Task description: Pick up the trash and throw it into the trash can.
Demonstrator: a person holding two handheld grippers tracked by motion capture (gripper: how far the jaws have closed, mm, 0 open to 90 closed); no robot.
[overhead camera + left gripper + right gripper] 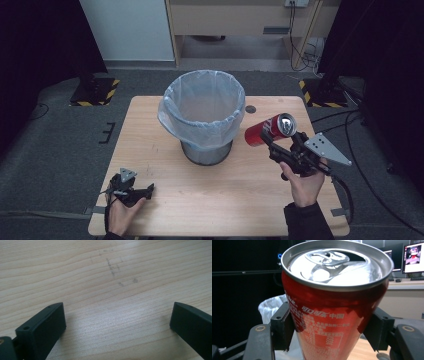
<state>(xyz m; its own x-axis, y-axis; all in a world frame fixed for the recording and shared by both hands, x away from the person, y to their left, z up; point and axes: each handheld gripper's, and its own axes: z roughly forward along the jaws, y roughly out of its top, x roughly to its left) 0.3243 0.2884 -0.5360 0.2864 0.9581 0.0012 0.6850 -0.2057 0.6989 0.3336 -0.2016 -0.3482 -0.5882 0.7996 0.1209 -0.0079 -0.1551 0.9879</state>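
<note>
A red drink can [267, 129] with an opened silver top [337, 263] is held above the table, tilted on its side, just right of the bin. My right gripper [272, 140] is shut on the can, its black jaws pressing both sides of the red body [329, 322]. A bin [204, 117] lined with a translucent white bag stands upright at the middle of the wooden table [150, 200]. My left gripper [142, 191] rests low at the table's front left, open, with bare wood [117, 315] between its jaws.
The bin's bag rim [270, 307] appears behind the can in the right gripper view. A small dark disc [250, 109] lies on the table right of the bin. Faint pencil marks [113, 267] cross the wood ahead of the left gripper. Monitors [413, 256] stand on a far desk.
</note>
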